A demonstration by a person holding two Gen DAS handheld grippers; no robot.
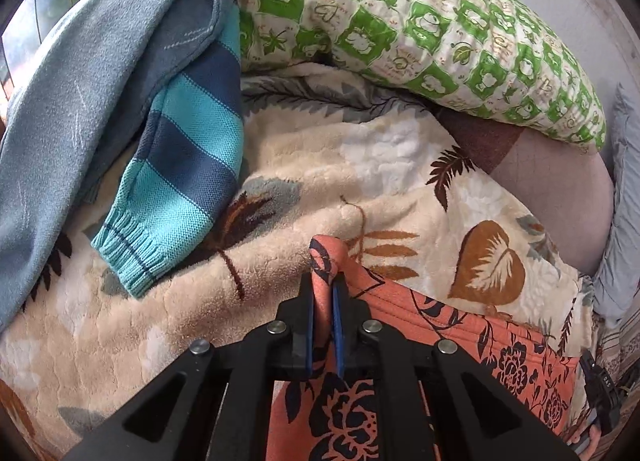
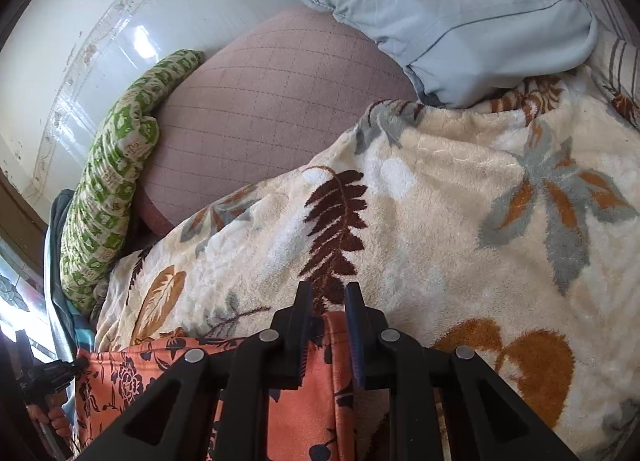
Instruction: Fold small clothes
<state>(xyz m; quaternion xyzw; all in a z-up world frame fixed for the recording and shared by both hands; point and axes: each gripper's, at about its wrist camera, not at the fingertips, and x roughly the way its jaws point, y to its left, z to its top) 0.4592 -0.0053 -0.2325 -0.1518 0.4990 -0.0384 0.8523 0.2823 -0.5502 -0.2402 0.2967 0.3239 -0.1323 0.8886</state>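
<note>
An orange garment with a dark floral print lies on a cream leaf-patterned fleece blanket. My left gripper is shut on a raised fold of it, and a bunch of cloth pokes up past the blue pads. In the right wrist view the same orange garment runs from the lower left up between my right gripper's fingers. Its edge fills the narrow gap low between the pads, so that gripper is shut on it. The very fingertips stand over the blanket.
A blue and teal striped knit sleeve and a grey-blue garment lie at the left. A green patterned pillow sits behind, against the wall. A pinkish checked cushion and a pale blue pillow lie beyond the blanket.
</note>
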